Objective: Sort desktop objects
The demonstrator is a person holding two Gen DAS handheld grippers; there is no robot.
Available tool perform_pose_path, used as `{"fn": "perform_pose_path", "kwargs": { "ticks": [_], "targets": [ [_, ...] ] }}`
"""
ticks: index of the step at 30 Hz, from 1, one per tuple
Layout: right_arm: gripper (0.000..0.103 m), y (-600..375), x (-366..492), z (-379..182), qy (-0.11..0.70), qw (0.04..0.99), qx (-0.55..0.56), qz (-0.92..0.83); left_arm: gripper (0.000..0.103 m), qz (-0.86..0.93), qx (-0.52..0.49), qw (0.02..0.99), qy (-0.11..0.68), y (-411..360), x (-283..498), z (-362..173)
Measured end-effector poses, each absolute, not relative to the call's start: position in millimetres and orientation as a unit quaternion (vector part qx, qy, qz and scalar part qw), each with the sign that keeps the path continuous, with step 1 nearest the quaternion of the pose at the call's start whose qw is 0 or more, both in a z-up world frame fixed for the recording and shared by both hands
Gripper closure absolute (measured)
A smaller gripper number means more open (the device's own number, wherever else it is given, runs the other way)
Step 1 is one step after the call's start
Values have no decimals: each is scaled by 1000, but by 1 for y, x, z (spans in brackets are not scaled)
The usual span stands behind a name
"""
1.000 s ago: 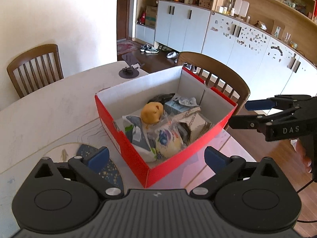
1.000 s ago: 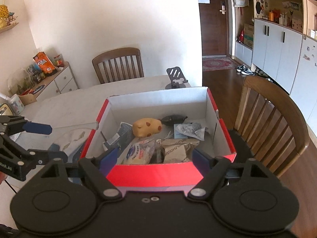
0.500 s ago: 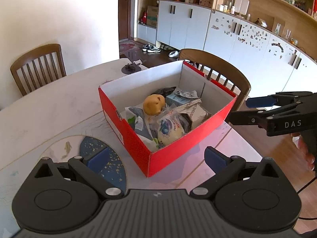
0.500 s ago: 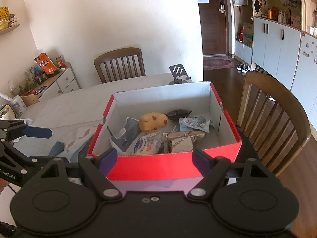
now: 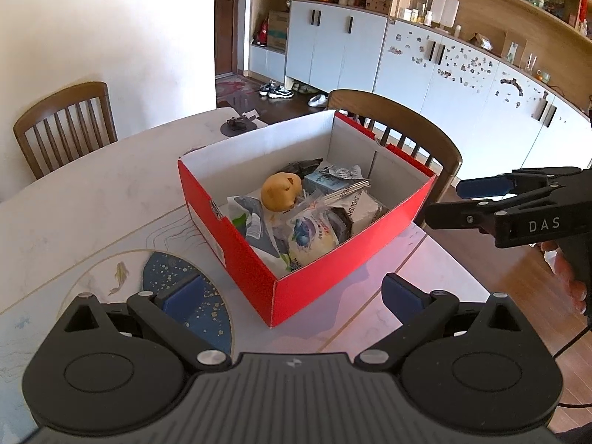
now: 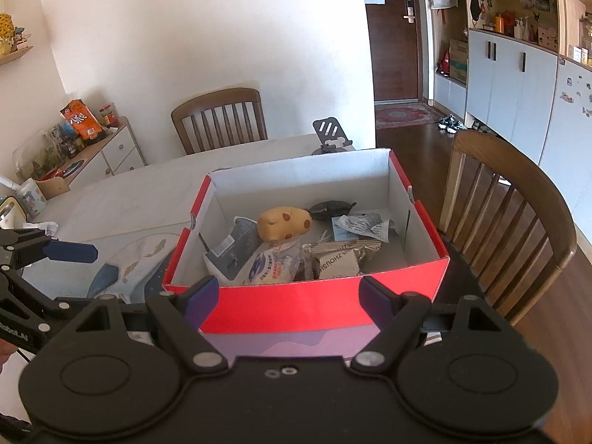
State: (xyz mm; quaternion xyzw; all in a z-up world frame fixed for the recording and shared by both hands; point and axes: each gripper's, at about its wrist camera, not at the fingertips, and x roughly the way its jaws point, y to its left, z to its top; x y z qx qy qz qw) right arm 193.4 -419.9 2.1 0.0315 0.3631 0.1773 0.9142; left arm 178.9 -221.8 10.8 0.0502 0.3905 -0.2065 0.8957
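Right gripper body: white capitals "DAS", seen from the left wrist view.
Left gripper body: white lettering cut off by the picture edge; the part that shows reads "obot.AI", seen from the right wrist view.
Silver-grey foil snack packet in the red cardboard box with white inside: dark capitals "ZHOUSH", the rest folded out of sight.
Same packet in the left wrist view: "ZHOU" readable, upside down.
White round-printed pouch: red and blue print, too small to read.
Orange snack bag on the side cabinet: white characters, not legible.
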Motion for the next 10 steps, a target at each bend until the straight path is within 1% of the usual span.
{"fn": "perform_pose_path", "kwargs": {
  "ticks": [10],
  "targets": [
    [20, -419, 191, 2, 365, 915, 34, 171, 0, -209, 52, 897, 386, -217, 178, 14]
  ]
}}
